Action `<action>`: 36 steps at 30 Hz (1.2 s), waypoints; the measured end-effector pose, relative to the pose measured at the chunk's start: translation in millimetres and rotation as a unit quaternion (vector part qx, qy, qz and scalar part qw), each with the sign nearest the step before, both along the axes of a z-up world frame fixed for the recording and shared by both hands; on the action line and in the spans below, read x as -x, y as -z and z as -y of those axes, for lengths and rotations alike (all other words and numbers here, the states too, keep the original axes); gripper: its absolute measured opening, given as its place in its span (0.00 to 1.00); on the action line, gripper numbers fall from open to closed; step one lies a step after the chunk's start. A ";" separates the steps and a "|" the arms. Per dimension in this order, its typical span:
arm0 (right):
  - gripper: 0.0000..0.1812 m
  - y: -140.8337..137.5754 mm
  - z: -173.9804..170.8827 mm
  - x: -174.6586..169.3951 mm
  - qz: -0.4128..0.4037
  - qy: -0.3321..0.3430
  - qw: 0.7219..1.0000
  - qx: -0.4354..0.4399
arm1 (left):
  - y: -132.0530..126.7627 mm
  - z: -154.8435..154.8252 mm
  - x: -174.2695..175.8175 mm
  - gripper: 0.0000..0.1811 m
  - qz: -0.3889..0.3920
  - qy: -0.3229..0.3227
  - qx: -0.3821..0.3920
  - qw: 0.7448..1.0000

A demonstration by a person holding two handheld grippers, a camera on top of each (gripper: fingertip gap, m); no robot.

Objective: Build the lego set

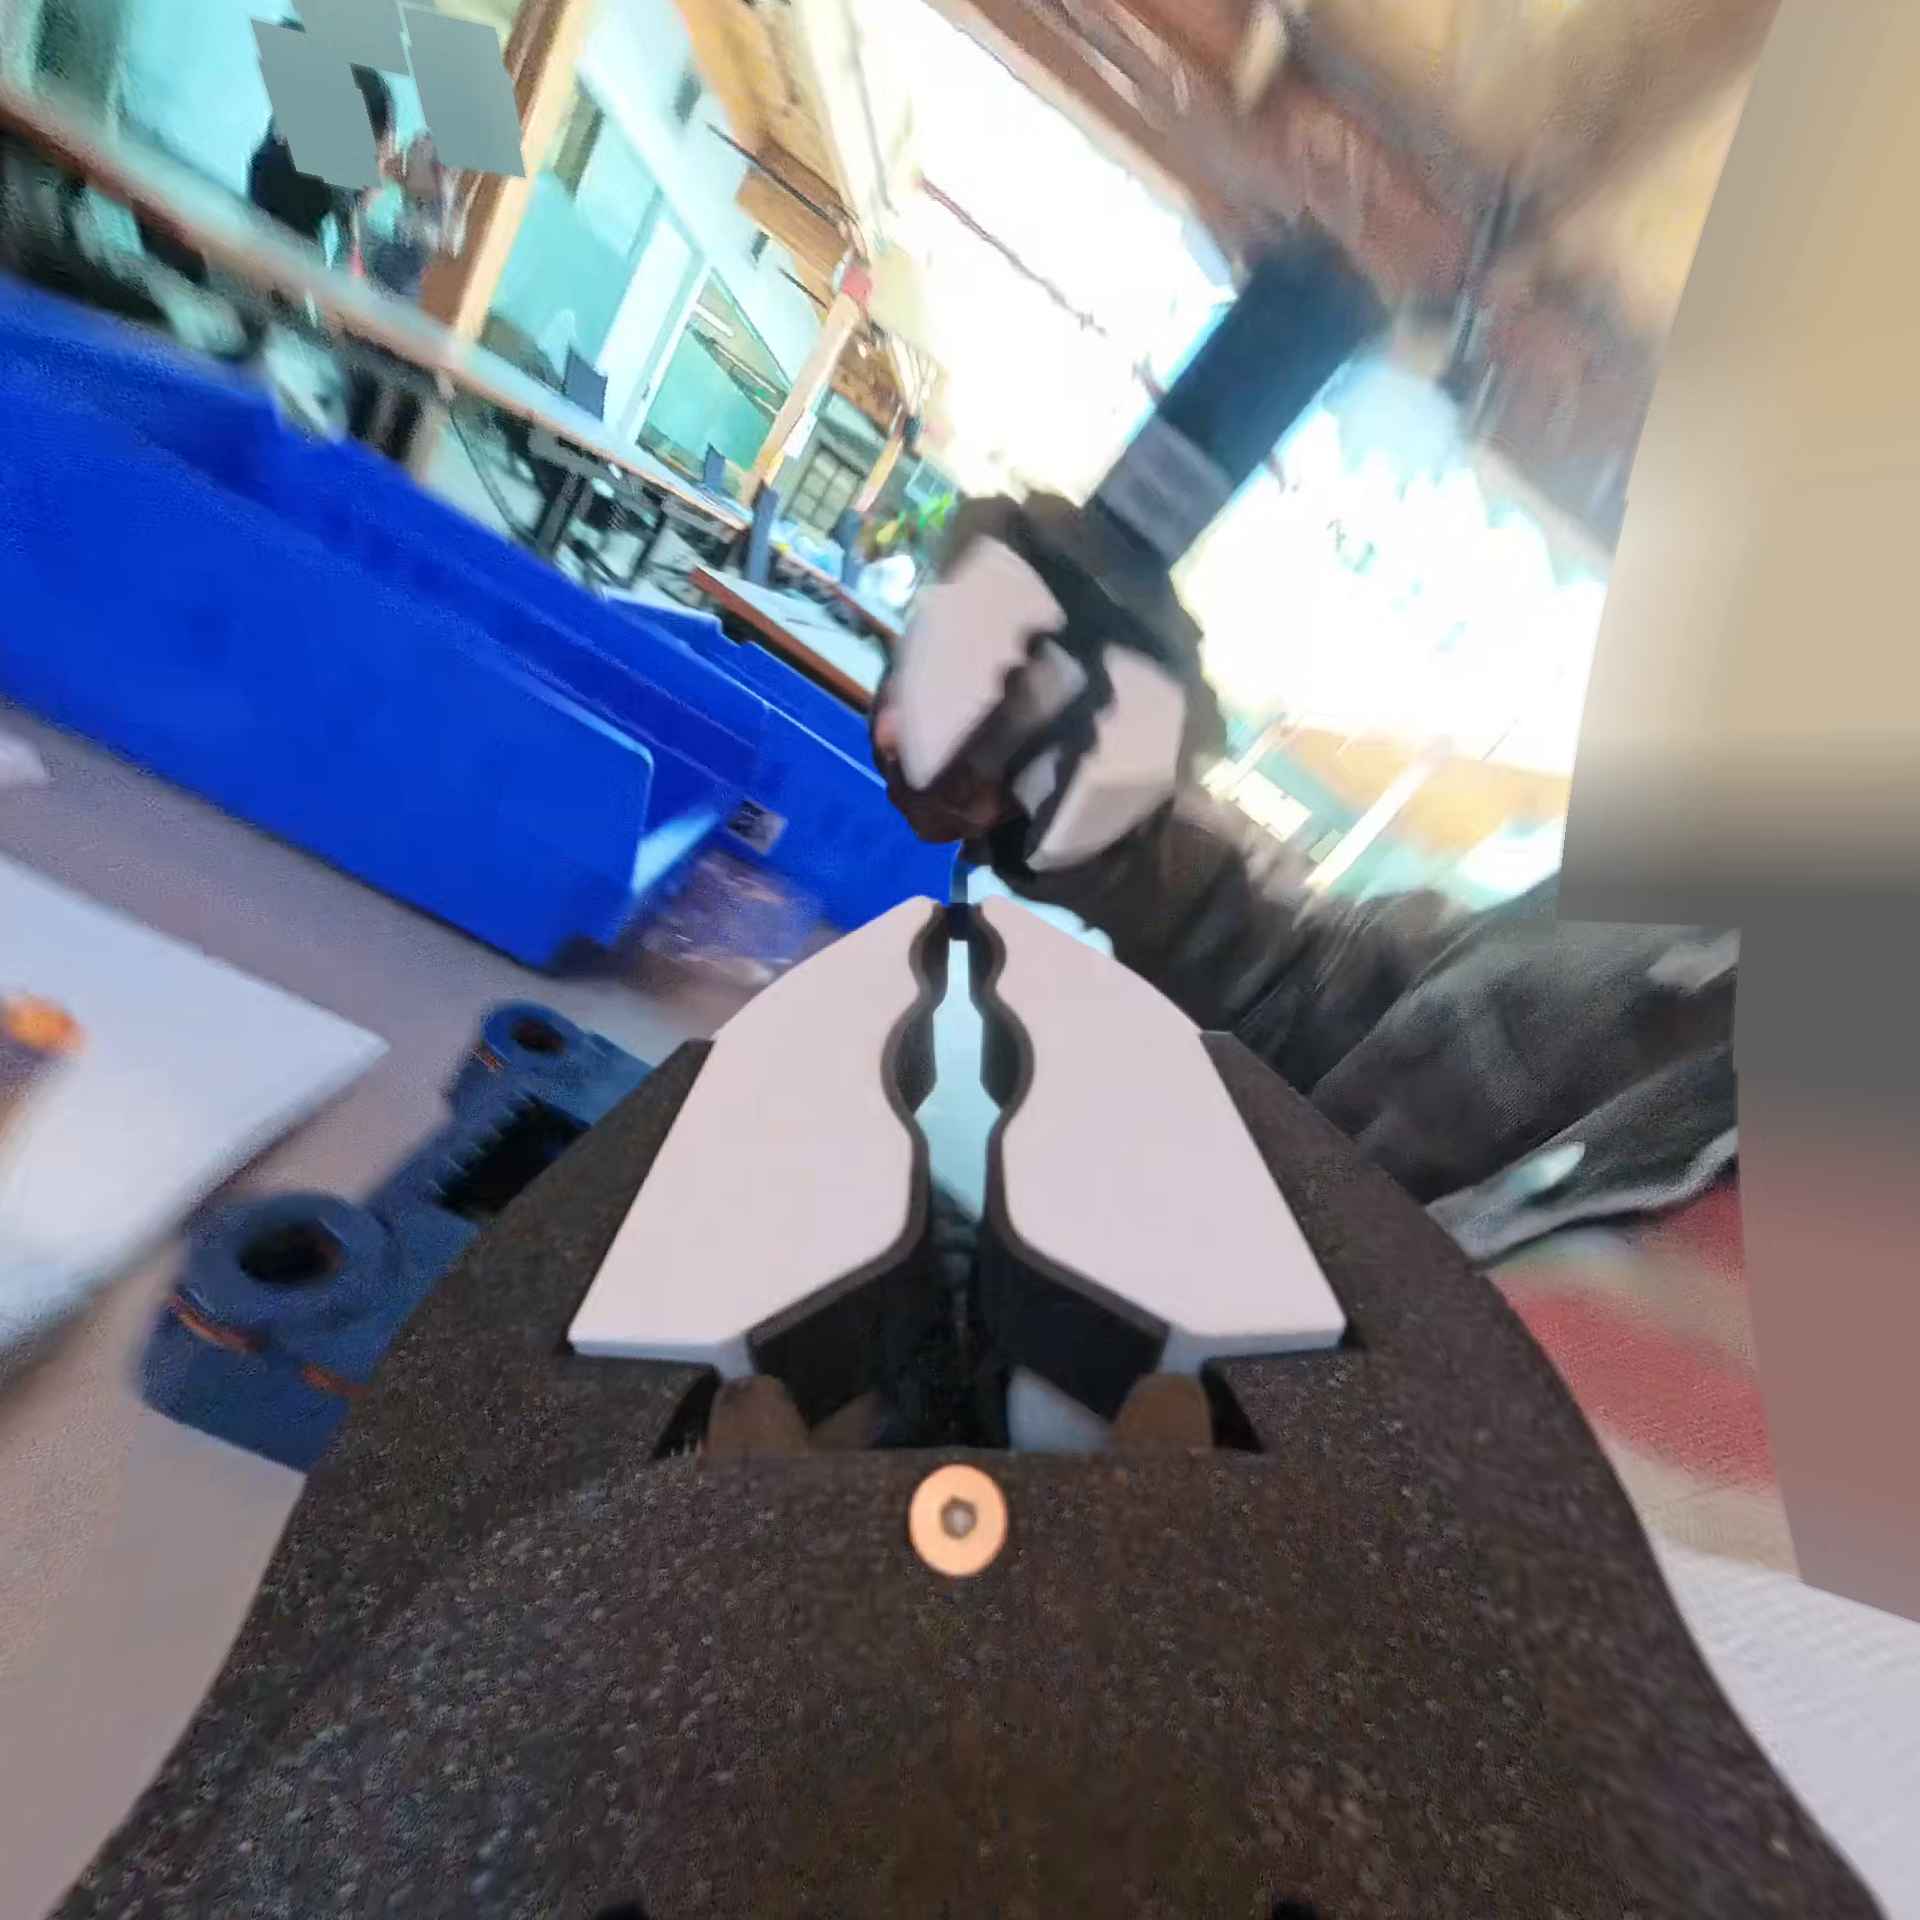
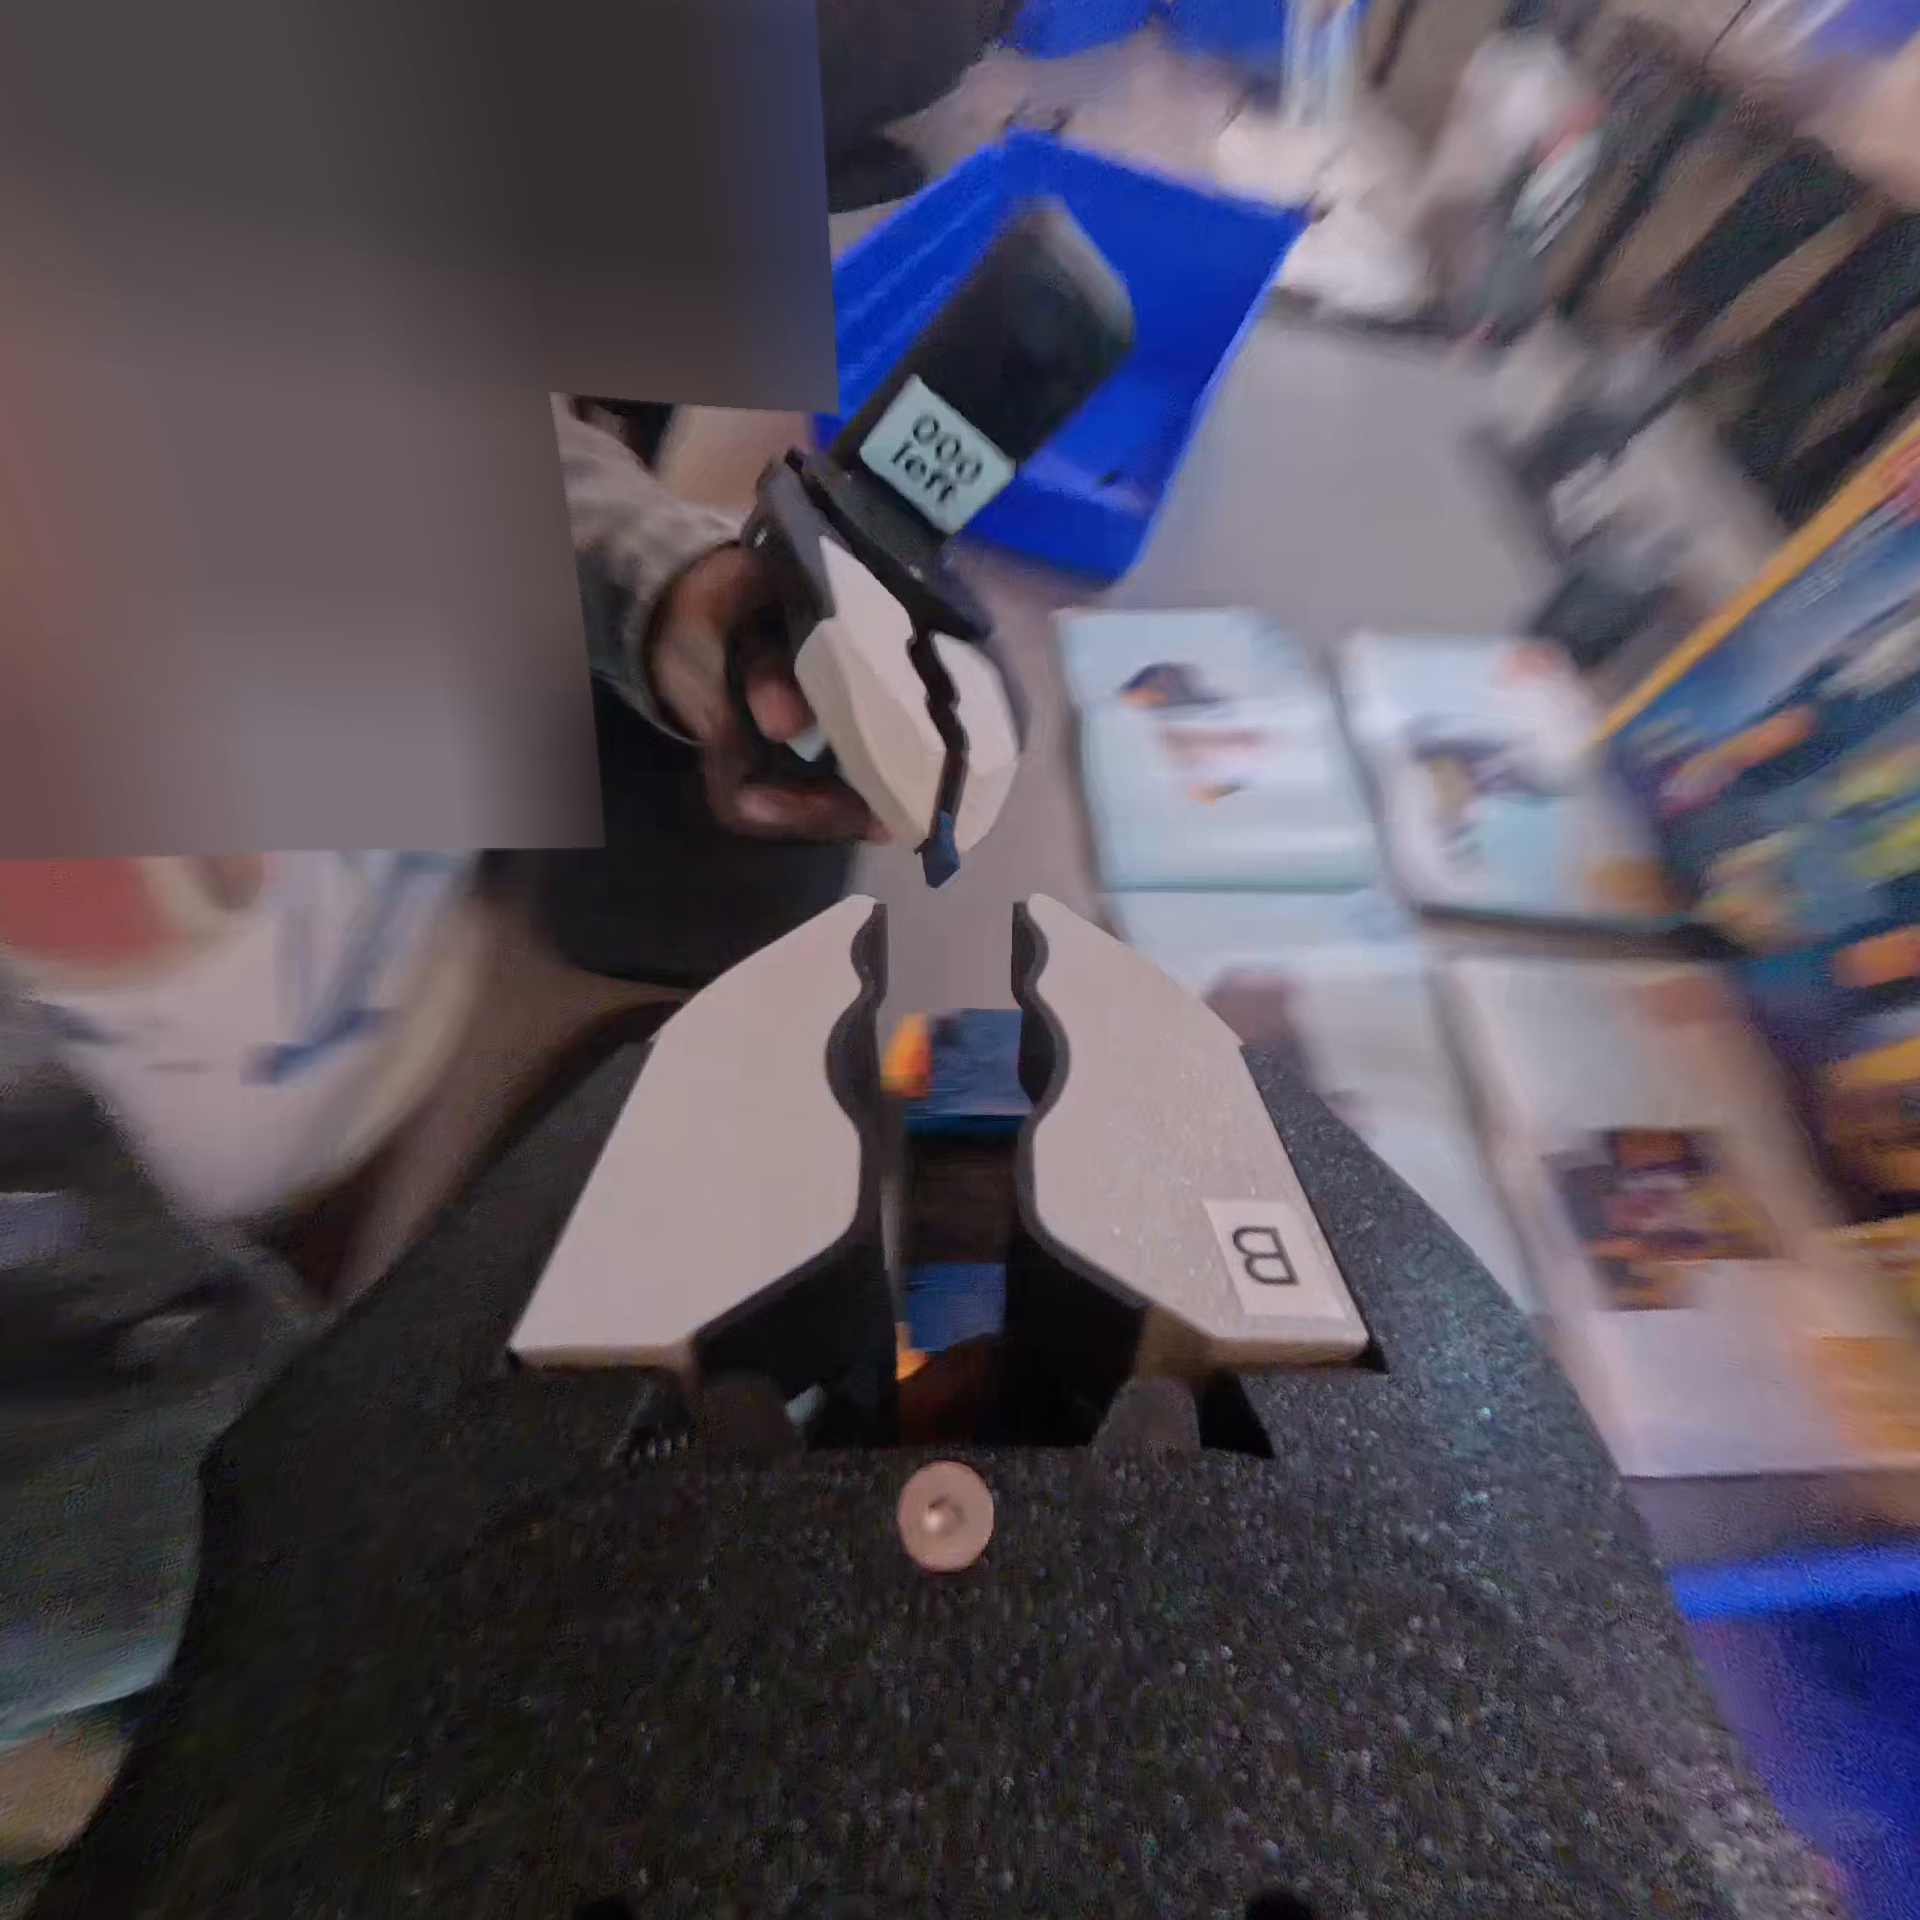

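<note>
Your left gripper [image 1: 961, 914] is raised above the tabletop [image 1: 260, 935], its white fingers pinched together on a small dark blue lego piece [image 2: 940, 844] that pokes out past the fingertips. In the right wrist view the same gripper hangs tip-down in your hand [image 2: 727, 717], with the piece at its lowest point, just beyond your right gripper [image 2: 948, 914].

Your right gripper's fingers stand apart with nothing between them; below the gap a blue and orange lego assembly [image 2: 956, 1070] shows blurred on the tabletop.

A larger blue lego part [image 1: 343, 1226] with round holes and a toothed edge lies on the tabletop at the near left of your left gripper, beside a white sheet [image 1: 125, 1091]. Blue bins [image 1: 364, 644] stand along the far side. Open instruction booklets [image 2: 1351, 769] and a printed box [image 2: 1787, 790] lie toward the right edge, all heavily blurred.
</note>
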State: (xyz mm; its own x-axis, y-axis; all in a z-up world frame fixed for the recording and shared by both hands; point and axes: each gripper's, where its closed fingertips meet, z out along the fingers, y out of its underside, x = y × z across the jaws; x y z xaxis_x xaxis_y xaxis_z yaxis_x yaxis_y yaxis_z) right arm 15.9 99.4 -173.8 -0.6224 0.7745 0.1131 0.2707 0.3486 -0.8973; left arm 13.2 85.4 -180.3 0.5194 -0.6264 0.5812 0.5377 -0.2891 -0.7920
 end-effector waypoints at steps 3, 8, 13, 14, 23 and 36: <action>0.11 13.3 9.3 6.0 -0.088 0.021 0.984 -0.150 | 10.6 0.8 11.8 0.01 0.129 0.024 0.085 0.988; 0.09 31.0 16.6 17.6 -0.086 0.000 0.975 -0.205 | 26.5 4.5 9.4 0.01 0.148 0.039 0.137 0.979; 0.04 42.3 18.3 23.9 -0.073 -0.012 0.972 -0.225 | 31.9 6.3 8.1 0.01 0.159 0.046 0.147 0.975; 0.04 43.9 18.3 24.1 -0.071 -0.014 0.971 -0.228 | 33.3 6.6 8.0 0.01 0.160 0.046 0.150 0.975; 0.04 75.2 8.8 17.9 0.024 0.031 0.988 -0.150 | 50.8 9.5 22.5 0.12 0.038 0.034 0.133 0.990; 0.04 136.3 10.5 23.1 0.147 0.054 0.977 -0.144 | 123.9 6.6 18.7 0.05 -0.463 0.001 0.116 0.879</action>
